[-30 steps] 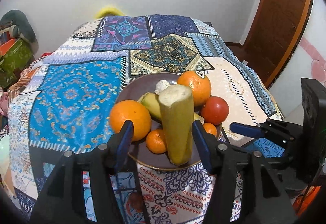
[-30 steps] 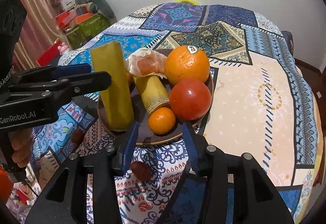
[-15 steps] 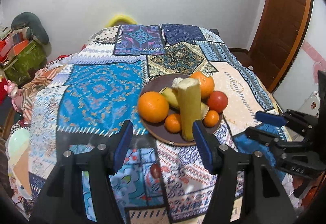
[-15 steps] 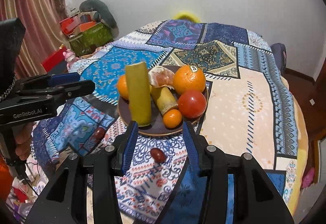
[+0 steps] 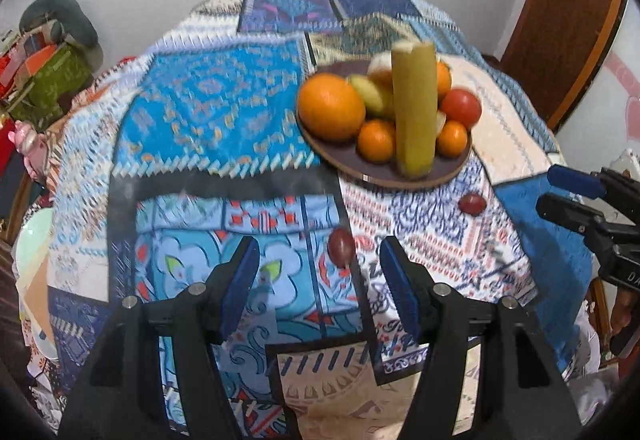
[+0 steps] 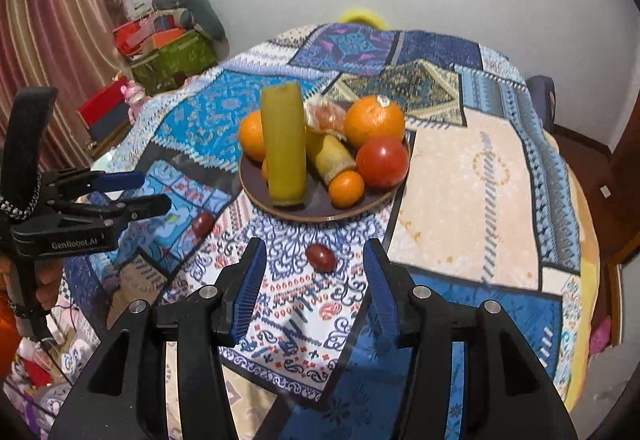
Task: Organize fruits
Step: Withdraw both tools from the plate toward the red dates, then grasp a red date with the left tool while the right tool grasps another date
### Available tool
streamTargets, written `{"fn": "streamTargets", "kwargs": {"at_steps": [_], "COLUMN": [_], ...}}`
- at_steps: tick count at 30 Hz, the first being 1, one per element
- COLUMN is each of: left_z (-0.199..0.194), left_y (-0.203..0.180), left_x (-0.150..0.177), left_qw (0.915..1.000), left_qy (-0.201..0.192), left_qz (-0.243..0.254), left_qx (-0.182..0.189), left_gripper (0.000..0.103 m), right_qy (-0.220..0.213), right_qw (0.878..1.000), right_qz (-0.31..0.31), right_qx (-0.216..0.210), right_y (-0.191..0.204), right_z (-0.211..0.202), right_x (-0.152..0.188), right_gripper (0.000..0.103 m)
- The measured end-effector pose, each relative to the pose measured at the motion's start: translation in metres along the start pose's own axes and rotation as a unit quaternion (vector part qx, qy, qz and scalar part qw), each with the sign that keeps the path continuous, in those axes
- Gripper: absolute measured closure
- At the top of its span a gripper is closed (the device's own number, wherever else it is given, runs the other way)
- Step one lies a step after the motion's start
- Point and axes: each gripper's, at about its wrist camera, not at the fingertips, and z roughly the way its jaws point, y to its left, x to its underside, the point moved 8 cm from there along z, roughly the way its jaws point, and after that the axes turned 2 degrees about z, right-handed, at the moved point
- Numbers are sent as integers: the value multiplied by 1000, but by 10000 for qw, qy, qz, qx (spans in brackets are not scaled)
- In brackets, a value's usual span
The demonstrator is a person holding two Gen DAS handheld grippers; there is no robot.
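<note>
Both hand-held grippers have drawn back from the plate within the last second, and two small dark-red fruits that were out of the earlier close view now lie in sight on the patterned cloth of the desk [image 6: 472,176].

At left, the left hand-held gripper [image 5: 320,260] hangs over the near edge with jaws wide apart and nothing between them; one dark-red fruit [image 5: 341,245] lies just ahead of its fingertips, long axis running near to far in that view. Its twin [image 6: 321,258] lies further right, near the plate's front rim, long axis roughly left to right, framed by the spread, empty jaws of the right hand-held gripper [image 6: 316,268].

On the brown plate [image 6: 320,210] a cut yellow-green stalk [image 6: 285,144] stands upright on end, long axis vertical, touching a small orange fruit beside it. A banana piece [image 6: 329,156] leans with its cut end toward the near rim. Oranges and a red tomato [image 6: 382,162] crowd the right side.

The pull-back suggests the stalk's placing is done and the loose pair comes next, though motion blur in the left view leaves their exact kind unclear.
</note>
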Motion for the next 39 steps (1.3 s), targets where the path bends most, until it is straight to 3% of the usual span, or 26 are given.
{"fn": "streamTargets", "kwargs": {"at_steps": [9,15,24,29,32,39], "left_z": [30,42,52,54,52,46], "left_y": [-3,-4,-9,-9,-9,-6], "left_x": [15,17,10,6,6,7], "left_qw": [9994,9987,9987,9985,9984,9986], "left_qy": [319,418,362,353,374,333], "left_qz": [-4,9,100,26,9,-22], "left_qx": [156,275,336,418,431,402], "left_gripper": [50,64,66,84,84,84], "right_qy": [440,597,692,648,629,615], "right_qw": [9989,9979,9971,9977,9978,9976], "right_qz": [48,95,73,98,122,253], "right_qx": [-125,-253,-297,-183,-164,-184], "right_y": [1,1,1,-3,-8,-12], "right_z": [30,46,61,65,65,61], "right_x": [20,24,25,24,22,17], "right_gripper": [56,56,67,73,80,80]}}
